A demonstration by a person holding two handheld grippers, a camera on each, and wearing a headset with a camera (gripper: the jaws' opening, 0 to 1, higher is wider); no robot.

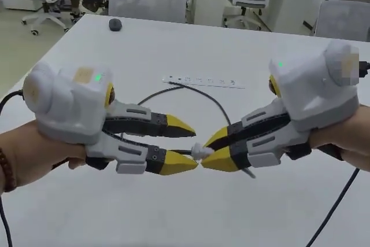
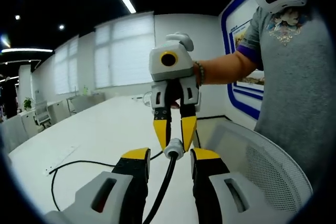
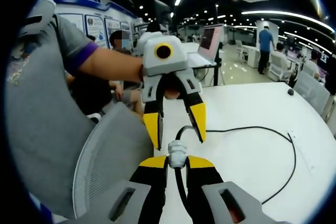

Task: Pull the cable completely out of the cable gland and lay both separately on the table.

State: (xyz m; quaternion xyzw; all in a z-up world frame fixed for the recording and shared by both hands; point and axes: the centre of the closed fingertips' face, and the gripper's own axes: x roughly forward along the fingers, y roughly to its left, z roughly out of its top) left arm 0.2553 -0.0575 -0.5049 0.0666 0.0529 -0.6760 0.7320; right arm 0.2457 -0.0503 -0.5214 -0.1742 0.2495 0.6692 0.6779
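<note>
No legible text, labels or numbers.

The right gripper pinches the white cable gland between its yellow-tipped jaws, reaching in from beyond it. Below the gland, the black cable runs between the left gripper's jaws (set apart), and more cable loops over the white tabletop to the gland's left.

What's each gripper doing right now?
Left gripper: open, cable passing between its fingers.
Right gripper: closed on the cable gland.
</note>
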